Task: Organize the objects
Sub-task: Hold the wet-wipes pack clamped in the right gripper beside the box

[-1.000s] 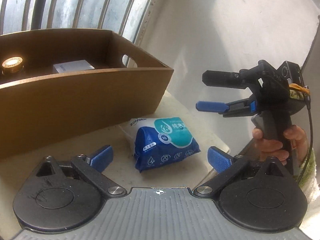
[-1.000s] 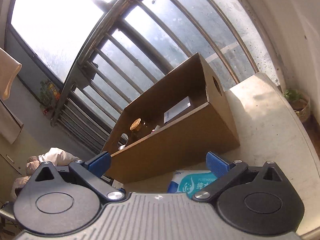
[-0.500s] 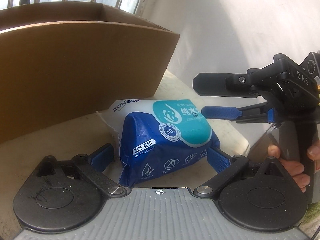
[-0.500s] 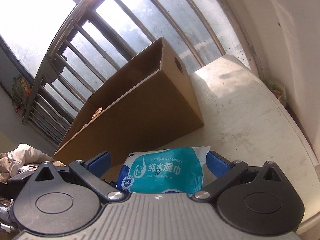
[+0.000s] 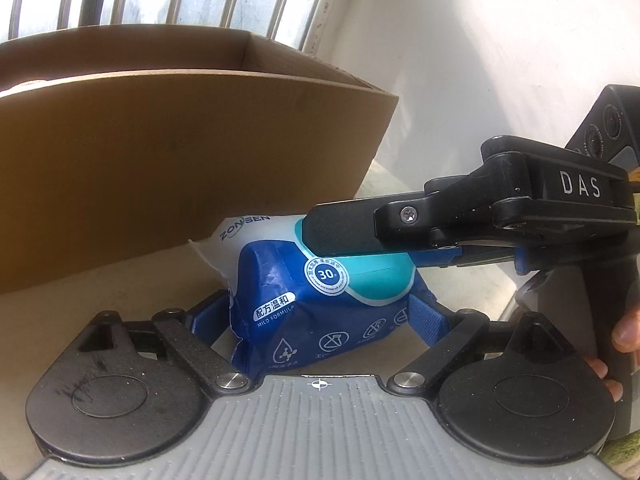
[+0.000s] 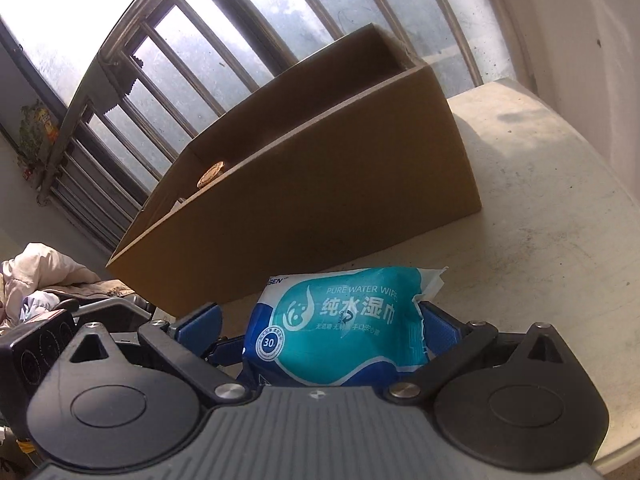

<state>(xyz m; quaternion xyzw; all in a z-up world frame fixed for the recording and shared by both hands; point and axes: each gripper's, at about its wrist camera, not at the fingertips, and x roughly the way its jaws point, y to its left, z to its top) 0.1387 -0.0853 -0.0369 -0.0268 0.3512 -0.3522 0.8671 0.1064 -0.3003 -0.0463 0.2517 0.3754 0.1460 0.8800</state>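
Wipes pack point(image 5: 316, 312) sat between both my grippers, left gripper point(image 5: 316, 316) and right gripper point(image 6: 320, 332) flanking it without visibly squeezing, so lifting into the far cardboard box point(image 6: 320, 184) likely needed a firm close.

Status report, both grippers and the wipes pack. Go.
Left gripper open, fingers astride wipes pack. Right gripper open, straddling the same pack from the other side. Pack on tabletop beside cardboard box. Nothing blocking.

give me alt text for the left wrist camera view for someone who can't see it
A blue wet wipes pack lies on a pale table between the left tongs' open blue fingers. The right tongs reach over its top from the right, before a brown cardboard box.
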